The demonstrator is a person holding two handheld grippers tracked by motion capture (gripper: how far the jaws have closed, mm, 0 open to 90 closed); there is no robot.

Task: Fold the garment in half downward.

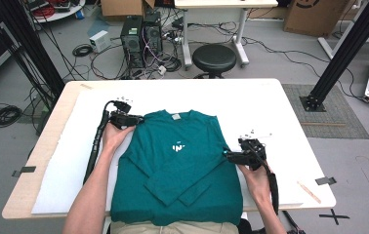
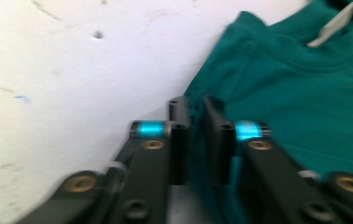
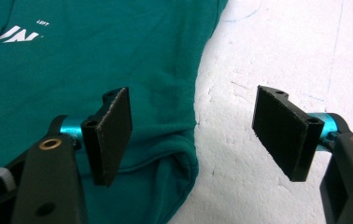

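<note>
A teal long-sleeve shirt (image 1: 177, 165) lies face up on the white foam board (image 1: 270, 107), sleeves folded across its body, hem hanging over the near edge. Its white logo (image 1: 178, 146) sits mid-chest. My left gripper (image 1: 136, 119) is at the shirt's left shoulder; in the left gripper view (image 2: 197, 105) its jaws are closed on the teal fabric (image 2: 296, 93) at the shoulder edge, near the neck label (image 2: 333, 25). My right gripper (image 1: 229, 156) is at the shirt's right side; in the right gripper view (image 3: 192, 100) it stands wide open over the shirt's edge (image 3: 95, 56).
The foam board covers a wooden table (image 1: 51, 146). A thin wooden stick (image 1: 308, 191) lies near the front right corner. Beyond the table are a black stool (image 1: 214, 58), computer towers (image 1: 141, 34), floor cables and a black frame post (image 1: 343, 53).
</note>
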